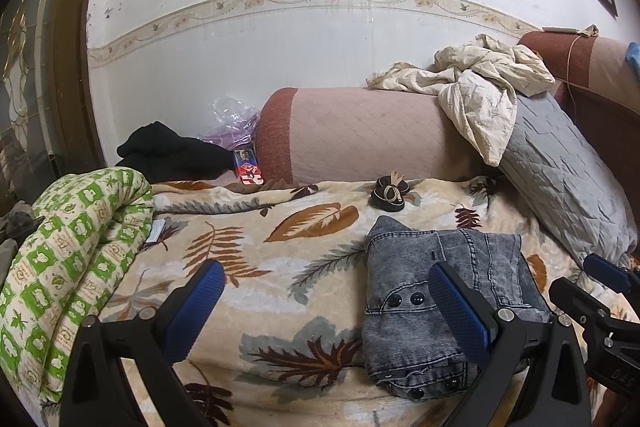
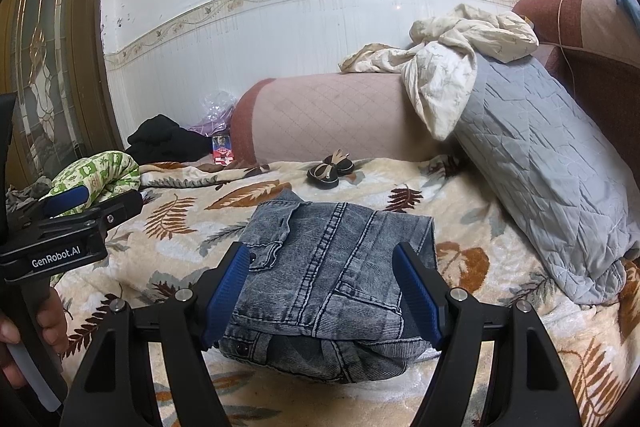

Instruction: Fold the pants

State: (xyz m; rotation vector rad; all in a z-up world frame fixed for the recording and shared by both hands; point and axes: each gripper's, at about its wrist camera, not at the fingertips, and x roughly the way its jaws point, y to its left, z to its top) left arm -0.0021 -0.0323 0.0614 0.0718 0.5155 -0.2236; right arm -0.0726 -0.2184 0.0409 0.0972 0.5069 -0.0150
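The grey-blue denim pants (image 2: pixel 332 279) lie folded into a compact stack on the leaf-patterned blanket (image 2: pixel 180 223); they also show in the left wrist view (image 1: pixel 416 299). My right gripper (image 2: pixel 322 263) is open, its blue pads on either side of the stack just above it, holding nothing. My left gripper (image 1: pixel 324 279) is open and empty, to the left of the pants, its right finger (image 1: pixel 460 303) over the stack's edge. The left gripper also shows in the right wrist view (image 2: pixel 76 219), and the right gripper in the left wrist view (image 1: pixel 600 279).
A green-and-white rolled quilt (image 1: pixel 68 267) lies at the left. A grey quilted pillow (image 2: pixel 540 167) leans at the right. A pink bolster (image 1: pixel 360 131) with a cream cloth (image 1: pixel 476 83) lies behind. Small dark shoes (image 2: pixel 330 167) and black clothing (image 1: pixel 168 151) sit further back.
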